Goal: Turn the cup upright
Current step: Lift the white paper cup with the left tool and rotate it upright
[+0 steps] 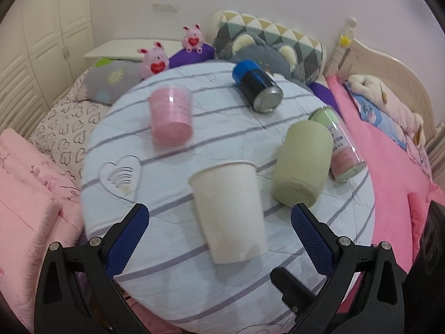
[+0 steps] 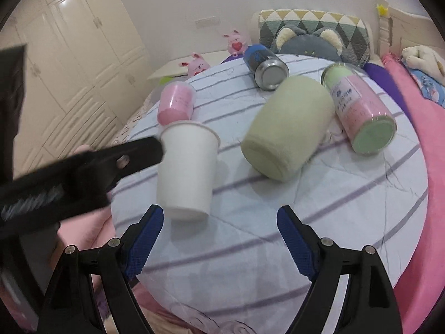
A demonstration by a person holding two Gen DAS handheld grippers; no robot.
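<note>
A white paper cup [image 1: 230,211] stands on the round striped table [image 1: 172,278], rim up and tilted a little. My left gripper [image 1: 219,220] is open, with its blue pads either side of the cup and apart from it. In the right wrist view the cup [image 2: 186,172] stands at the left, and the left gripper's black finger [image 2: 133,153] reaches its rim from the left. My right gripper [image 2: 219,220] is open and empty, just in front of and to the right of the cup.
On the table lie a pale green cup [image 1: 303,164], a pink cup [image 1: 171,117], a blue-capped metal can [image 1: 257,86] and a clear tube of pink and green towels [image 1: 342,144]. Pillows and plush toys [image 1: 155,61] lie on the bed behind. A pink blanket [image 1: 395,172] lies to the right.
</note>
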